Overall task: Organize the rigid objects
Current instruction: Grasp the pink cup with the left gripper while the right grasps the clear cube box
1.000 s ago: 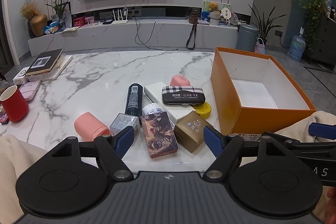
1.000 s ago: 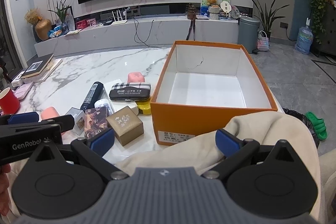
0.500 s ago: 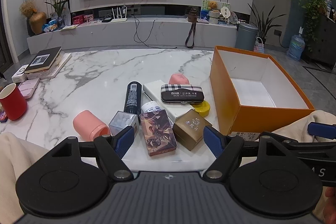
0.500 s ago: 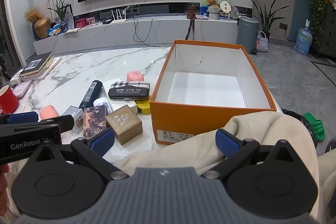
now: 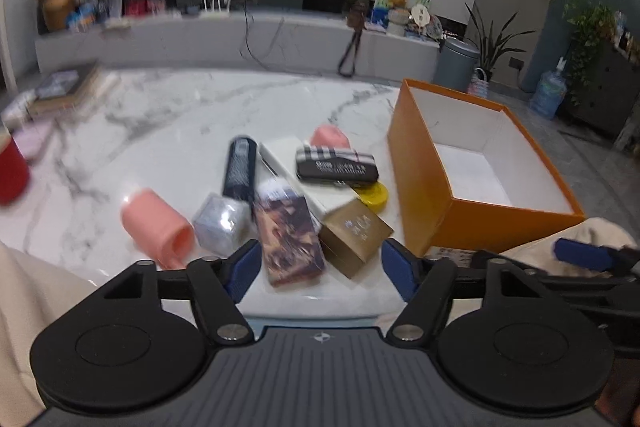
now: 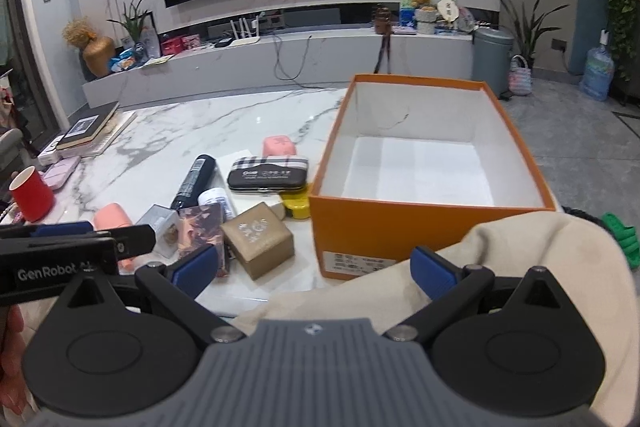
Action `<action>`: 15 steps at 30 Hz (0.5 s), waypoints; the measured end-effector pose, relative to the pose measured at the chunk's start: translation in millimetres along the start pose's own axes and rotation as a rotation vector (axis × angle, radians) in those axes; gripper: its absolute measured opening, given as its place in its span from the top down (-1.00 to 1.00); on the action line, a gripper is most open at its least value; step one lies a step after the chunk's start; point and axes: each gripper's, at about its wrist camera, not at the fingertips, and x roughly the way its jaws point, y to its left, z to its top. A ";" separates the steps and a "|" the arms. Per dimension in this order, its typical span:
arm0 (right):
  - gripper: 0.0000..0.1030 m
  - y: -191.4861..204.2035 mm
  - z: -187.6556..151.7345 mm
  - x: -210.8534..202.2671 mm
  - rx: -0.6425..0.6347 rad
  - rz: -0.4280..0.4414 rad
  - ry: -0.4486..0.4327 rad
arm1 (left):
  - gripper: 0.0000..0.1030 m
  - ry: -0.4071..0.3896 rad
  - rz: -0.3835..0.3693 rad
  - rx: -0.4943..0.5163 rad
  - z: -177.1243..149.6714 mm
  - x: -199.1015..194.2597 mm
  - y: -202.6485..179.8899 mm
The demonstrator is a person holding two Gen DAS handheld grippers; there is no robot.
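Note:
An open, empty orange box (image 5: 420,187) (image 6: 384,227) stands on the right of the marble table (image 5: 180,115). Left of it lies a cluster: a gold box (image 5: 354,233) (image 6: 258,239), a picture-printed card box (image 5: 290,239), a black bottle (image 5: 240,171), a clear cube box (image 5: 222,223), a pink cup (image 5: 156,227) on its side, a plaid-topped black case (image 5: 336,167), a yellow tin (image 5: 374,193) and a small pink case (image 5: 330,139). My left gripper (image 5: 320,267) hovers at the table's near edge before the card box, its jaws closing and touching nothing. My right gripper (image 6: 316,269) is open over a cream-clad leg.
A red cup (image 6: 32,193) and stacked books (image 6: 88,127) sit at the table's far left. A white flat box (image 5: 288,163) lies under the black case. Cream-clad legs press against the table's near edge. A TV bench runs behind the table.
The left wrist view has blurred and rolled slightly, and the left fingers stand a little closer together. The right gripper and the objects on the table have not moved.

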 end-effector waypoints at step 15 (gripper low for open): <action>-0.48 55.5 19.2 64.7 -0.230 0.205 0.099 | -0.27 0.181 0.036 0.051 35.9 26.5 57.8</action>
